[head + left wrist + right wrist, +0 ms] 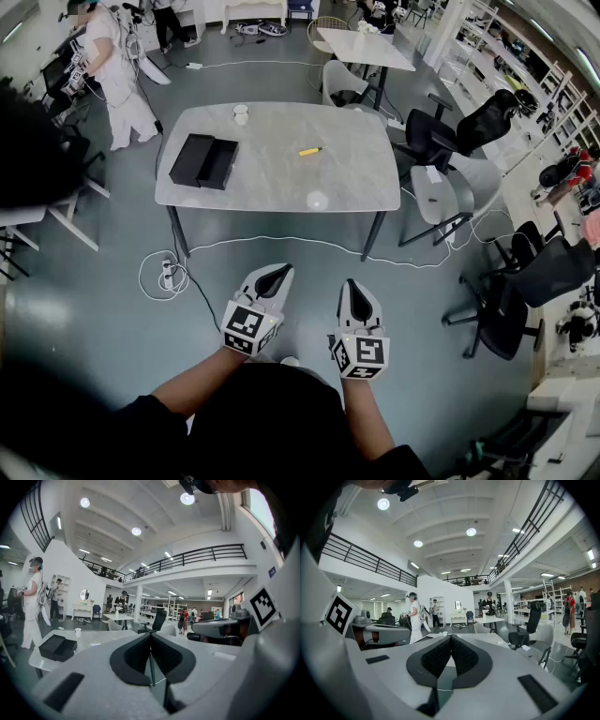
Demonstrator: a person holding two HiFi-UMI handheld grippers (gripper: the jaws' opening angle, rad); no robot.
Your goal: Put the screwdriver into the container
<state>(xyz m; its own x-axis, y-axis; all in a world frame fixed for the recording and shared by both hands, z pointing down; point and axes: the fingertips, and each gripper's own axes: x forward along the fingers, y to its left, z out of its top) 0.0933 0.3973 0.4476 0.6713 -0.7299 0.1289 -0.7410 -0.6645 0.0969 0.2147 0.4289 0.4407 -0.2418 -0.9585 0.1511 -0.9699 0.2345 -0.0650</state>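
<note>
A yellow-handled screwdriver (310, 151) lies on the grey table (272, 173), right of centre. The black open container (204, 160) sits at the table's left part, also seen as the container (57, 647) in the left gripper view. My left gripper (279, 272) and right gripper (354, 285) hang side by side over the floor, well short of the table's near edge. Both are shut with nothing between the jaws. In the gripper views, the left gripper (151, 635) and the right gripper (450, 637) each show their tips meeting.
A white cup (241, 113) stands at the table's far edge and a small white round object (318, 200) near its front edge. Cables and a power strip (167, 273) lie on the floor under the table. Office chairs (450, 136) stand to the right. A person (111, 66) stands far left.
</note>
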